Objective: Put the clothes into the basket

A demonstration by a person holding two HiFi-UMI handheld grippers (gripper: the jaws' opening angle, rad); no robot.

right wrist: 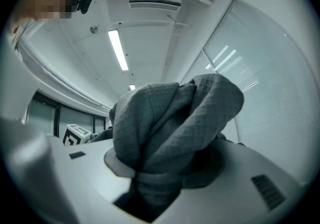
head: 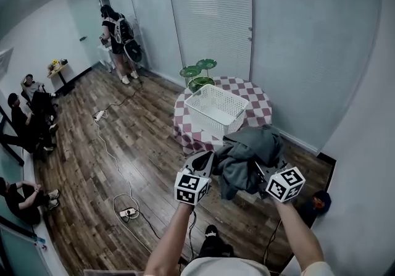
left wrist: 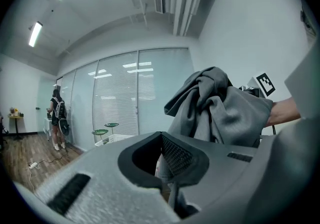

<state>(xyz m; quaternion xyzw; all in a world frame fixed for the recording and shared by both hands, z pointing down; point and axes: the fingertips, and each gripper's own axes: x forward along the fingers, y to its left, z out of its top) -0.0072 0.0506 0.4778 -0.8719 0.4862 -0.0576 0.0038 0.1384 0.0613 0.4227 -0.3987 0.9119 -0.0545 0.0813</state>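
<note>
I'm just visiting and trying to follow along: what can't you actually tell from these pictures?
- Right gripper view: the grey garment buries the jaws of the right hand-held gripper.
- All views: the garment is bunched, so its type, or whether it is one piece, is unclear.
- Head view: the garment covers part of the table's near edge.
- Left gripper view: the basket is too small to see inside.

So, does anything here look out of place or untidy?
Mainly loose cables with two power strips, trailing across the wooden floor, a likely trip hazard. The white basket stands upright on the table; the grey garment is bunched in the right gripper.
</note>
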